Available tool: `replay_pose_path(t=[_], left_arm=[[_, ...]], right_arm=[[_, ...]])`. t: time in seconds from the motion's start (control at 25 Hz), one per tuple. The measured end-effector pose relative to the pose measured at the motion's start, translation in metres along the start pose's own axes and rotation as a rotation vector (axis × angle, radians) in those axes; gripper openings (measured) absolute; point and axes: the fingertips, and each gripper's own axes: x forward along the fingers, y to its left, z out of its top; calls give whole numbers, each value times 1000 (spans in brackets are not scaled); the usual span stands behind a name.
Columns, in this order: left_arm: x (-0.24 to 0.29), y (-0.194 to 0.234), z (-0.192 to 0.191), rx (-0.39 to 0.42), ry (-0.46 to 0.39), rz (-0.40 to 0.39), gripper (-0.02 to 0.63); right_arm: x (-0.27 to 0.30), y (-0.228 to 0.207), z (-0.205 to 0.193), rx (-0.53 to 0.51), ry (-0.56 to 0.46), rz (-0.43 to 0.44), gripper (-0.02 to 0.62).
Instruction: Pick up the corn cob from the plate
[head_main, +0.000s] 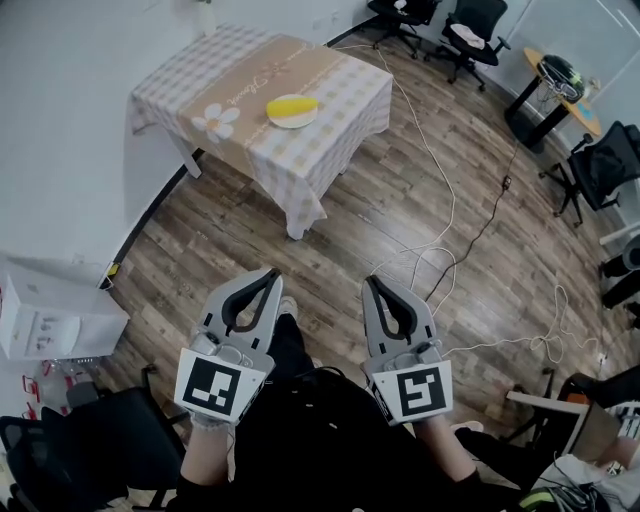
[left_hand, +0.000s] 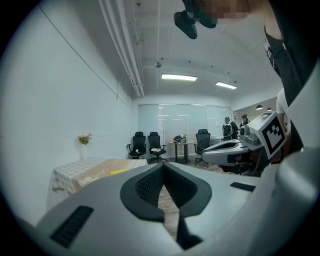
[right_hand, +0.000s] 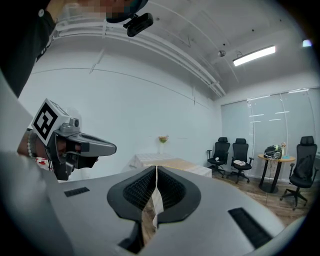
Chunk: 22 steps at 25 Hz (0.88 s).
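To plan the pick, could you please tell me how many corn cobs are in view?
1. The corn cob lies on the plate near the middle of the cloth-covered table, far across the floor. The distance might hide another, but none shows.

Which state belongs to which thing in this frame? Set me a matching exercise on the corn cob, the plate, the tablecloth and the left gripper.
Things:
1. corn cob
2. plate
3. tablecloth
4. left gripper

States:
a. jaws shut, nothing held
b. checked, with daisies printed on it
c. yellow, lying on the plate
d. pale, standing on the tablecloth

Pairs: 1-c, 2-d, 3-b, 4-a
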Motion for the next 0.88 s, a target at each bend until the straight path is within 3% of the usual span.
replay_pose_path(t=[0.88], left_arm=[[112, 131, 32, 12, -13, -62, 12]], right_arm=[[155, -44, 42, -5, 10, -61, 44]])
